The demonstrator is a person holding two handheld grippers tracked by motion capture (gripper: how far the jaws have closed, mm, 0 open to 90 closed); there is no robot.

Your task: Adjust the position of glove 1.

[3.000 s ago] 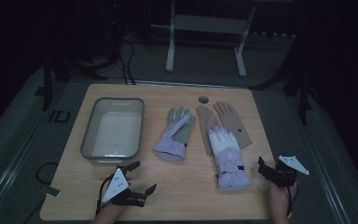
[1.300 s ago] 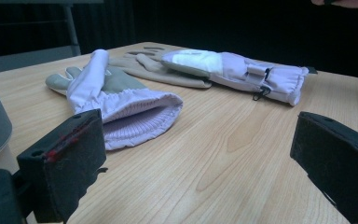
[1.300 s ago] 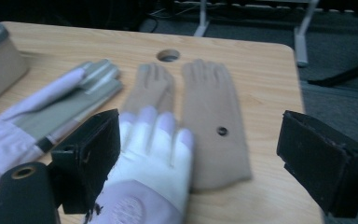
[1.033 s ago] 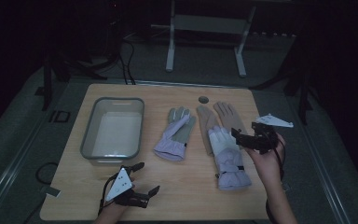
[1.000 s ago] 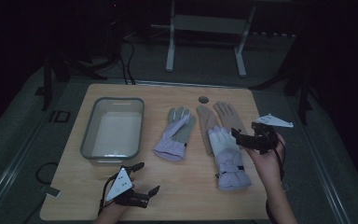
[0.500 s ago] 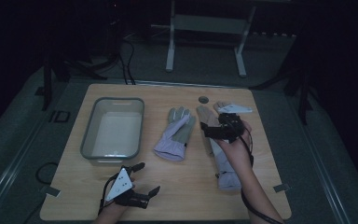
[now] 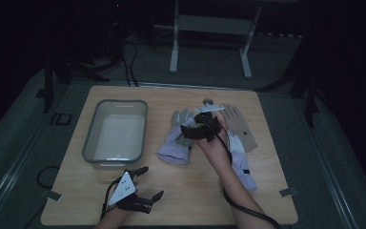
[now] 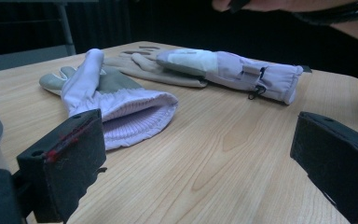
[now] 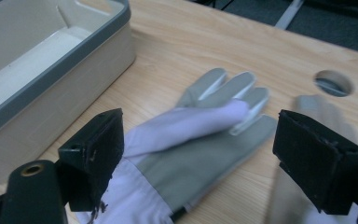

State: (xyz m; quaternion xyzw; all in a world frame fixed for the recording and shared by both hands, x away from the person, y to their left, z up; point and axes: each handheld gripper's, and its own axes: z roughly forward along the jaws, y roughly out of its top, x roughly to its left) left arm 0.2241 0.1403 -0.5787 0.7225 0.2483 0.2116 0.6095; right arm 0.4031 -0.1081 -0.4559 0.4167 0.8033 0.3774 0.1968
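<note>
From above, the right gripper [image 7: 187,132] hangs over the left lavender glove [image 7: 176,142], which lies flat near the middle of the counter [image 7: 181,200], just right of the grey tub [image 7: 116,133]. Its fingers are spread wide with nothing between them. The right gripper view makes this plainer: the two black fingers [image 9: 93,156] stand either side of the glove's grey palm and lavender thumb, apart from the fabric, with the tub's wall at the left and a round hole in the counter [image 9: 334,83] farther back. That view blurs the tan glove at its right edge.

The left gripper [image 7: 150,183] rests low at the near edge of the counter, fingers also parted and empty. Its own view looks along the wood at the ribbed cuff of the left lavender glove [image 8: 121,109], and behind it the second lavender glove [image 8: 233,72] lying across the tan glove [image 8: 140,65], an overlap that the person's forearm partly covers in the high view. The person's arm is cut off at the top of the left gripper view.
</note>
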